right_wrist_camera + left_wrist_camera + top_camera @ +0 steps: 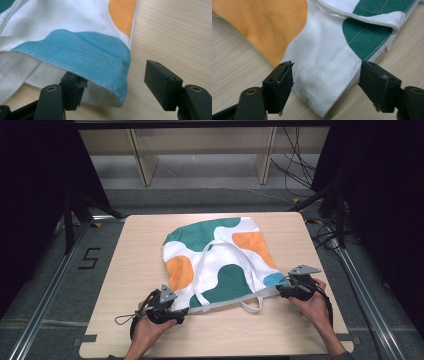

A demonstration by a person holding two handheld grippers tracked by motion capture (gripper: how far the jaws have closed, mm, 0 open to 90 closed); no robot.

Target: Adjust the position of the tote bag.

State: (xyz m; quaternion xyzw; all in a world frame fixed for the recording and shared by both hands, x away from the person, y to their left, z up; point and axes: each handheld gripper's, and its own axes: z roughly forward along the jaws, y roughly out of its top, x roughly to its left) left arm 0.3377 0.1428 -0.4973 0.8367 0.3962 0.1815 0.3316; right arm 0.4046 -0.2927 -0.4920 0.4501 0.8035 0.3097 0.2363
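matt woven cloth bag (220, 265) (stitched), smooth wood table (140, 270)

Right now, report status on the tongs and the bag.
Left tongs open, astride white bag corner. Right tongs open at blue corner. White, green and orange cloth tote bag flat on wooden table. Nothing in the way.

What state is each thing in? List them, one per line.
tote bag: flat on the table, mouth edge toward the person, handles lying loose.
left gripper: open, jaws either side of the bag's white corner, not pressing.
right gripper: open, jaws either side of the bag's blue corner, one jaw under the cloth edge.
table: bears the bag.
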